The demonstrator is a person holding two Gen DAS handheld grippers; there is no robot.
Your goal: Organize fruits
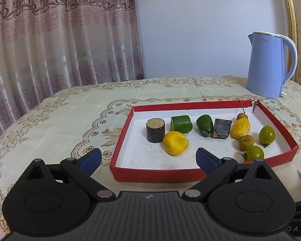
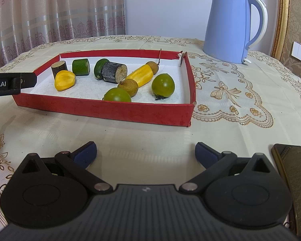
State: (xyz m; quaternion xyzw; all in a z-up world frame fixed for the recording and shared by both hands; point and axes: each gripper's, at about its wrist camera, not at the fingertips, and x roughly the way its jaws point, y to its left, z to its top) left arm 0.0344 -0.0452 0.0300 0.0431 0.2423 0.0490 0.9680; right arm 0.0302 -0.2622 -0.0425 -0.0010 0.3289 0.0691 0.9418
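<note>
A shallow red tray (image 1: 156,174) (image 2: 102,110) with a white floor holds several fruits: two yellow pieces (image 1: 175,143) (image 2: 64,80), two green tomatoes (image 2: 163,85) (image 1: 266,135), a green cucumber chunk (image 1: 180,123), a green avocado-like fruit (image 1: 205,125), two dark cane stubs (image 1: 155,129) (image 2: 114,72) and brown longans (image 2: 128,87). My left gripper (image 1: 149,160) hovers open over the tray's near edge, empty. My right gripper (image 2: 145,155) stands open above bare tablecloth in front of the tray, empty. The left gripper's body (image 2: 12,83) shows at the tray's left side.
A light blue electric kettle (image 1: 269,65) (image 2: 233,26) stands behind the tray at the right. A dark phone (image 2: 294,172) lies at the table's right front edge. Curtains hang behind the table, and a gold frame runs along the right wall.
</note>
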